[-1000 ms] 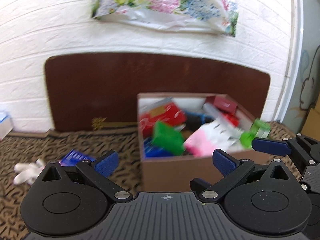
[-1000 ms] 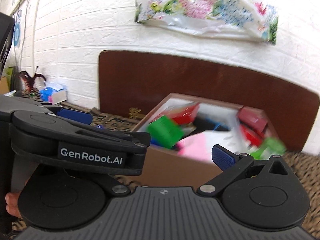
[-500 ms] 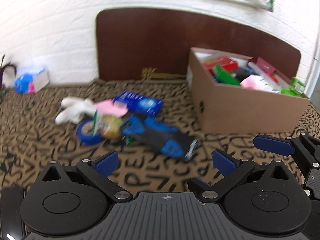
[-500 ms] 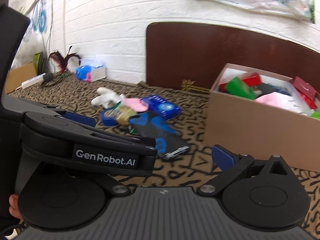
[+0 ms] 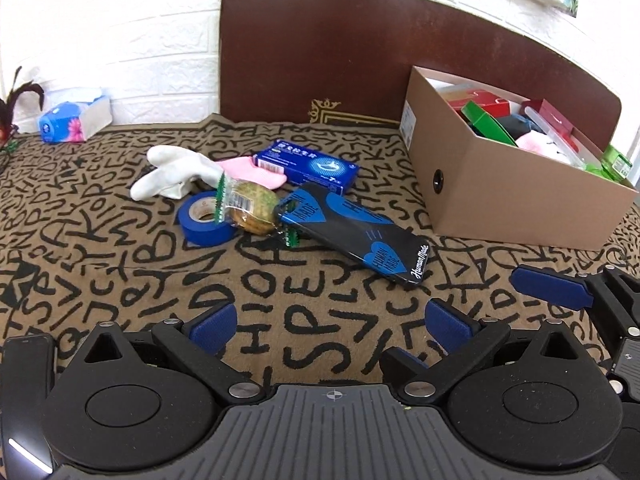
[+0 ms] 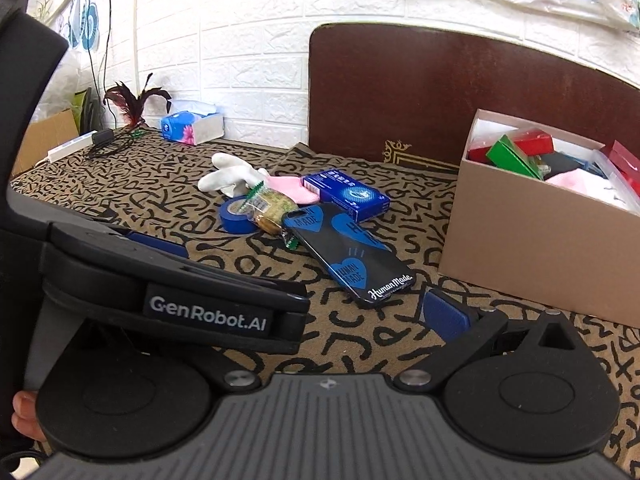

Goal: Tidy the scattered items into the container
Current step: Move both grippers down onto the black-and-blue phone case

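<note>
Loose items lie in a heap on the patterned cloth: a black and blue phone case (image 5: pixel 356 236), a blue tape roll (image 5: pixel 202 220), a wrapped biscuit (image 5: pixel 250 206), a blue carton (image 5: pixel 308 166), a white sock (image 5: pixel 172 174) and a pink sock (image 5: pixel 250 170). To their right stands the cardboard box (image 5: pixel 520 196), filled with several coloured packs. My left gripper (image 5: pixel 331 326) is open and empty, short of the phone case. My right gripper (image 6: pixel 332 320) is open beside it, also empty; the left gripper's body hides its left finger. The phone case (image 6: pixel 352 258) lies just ahead.
A brown board (image 5: pixel 360 48) leans on the white brick wall behind the box. A tissue pack (image 5: pixel 74 118) sits at the far left, with a dark feather (image 6: pixel 134 102) and a cable (image 6: pixel 108 140) near it. A fingertip (image 6: pixel 24 420) shows at the lower left.
Both views have swung from the box's contents to the left and down, onto the heap of items on the cloth. Both grippers stay open and empty.
</note>
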### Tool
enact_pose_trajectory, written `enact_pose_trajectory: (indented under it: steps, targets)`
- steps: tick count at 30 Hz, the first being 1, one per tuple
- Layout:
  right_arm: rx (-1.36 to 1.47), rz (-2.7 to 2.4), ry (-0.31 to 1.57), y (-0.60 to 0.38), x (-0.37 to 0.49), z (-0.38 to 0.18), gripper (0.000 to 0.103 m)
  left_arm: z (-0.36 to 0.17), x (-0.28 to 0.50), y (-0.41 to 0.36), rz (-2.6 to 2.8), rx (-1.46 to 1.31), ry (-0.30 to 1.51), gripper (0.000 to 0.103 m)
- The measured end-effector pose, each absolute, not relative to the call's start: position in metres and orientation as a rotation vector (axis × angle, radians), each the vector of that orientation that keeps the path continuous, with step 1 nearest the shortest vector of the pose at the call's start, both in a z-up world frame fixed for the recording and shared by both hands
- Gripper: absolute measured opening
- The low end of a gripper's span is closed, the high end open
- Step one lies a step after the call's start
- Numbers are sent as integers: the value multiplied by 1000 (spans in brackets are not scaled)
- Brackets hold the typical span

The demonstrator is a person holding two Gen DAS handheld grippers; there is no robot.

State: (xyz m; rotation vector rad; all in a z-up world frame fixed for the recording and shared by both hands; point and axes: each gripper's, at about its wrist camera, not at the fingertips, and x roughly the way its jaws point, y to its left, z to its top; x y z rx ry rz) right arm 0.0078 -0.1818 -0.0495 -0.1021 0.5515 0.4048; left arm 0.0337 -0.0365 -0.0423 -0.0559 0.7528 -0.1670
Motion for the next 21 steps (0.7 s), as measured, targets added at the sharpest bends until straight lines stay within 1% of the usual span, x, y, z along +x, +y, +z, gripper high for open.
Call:
enact_pose_trajectory:
  steps: [8,17,21]
  targets:
    - [-73,381,631,-189,29,-73,103,-58,56,-34,-174,-85,816,103]
    - [-99,416,641,-185,57,-82,102,-63,84,-30,-192,-114,839,102]
    - [-134,450,649,-180,72,-86,97,-67,100,-29,-210,-155,851,101]
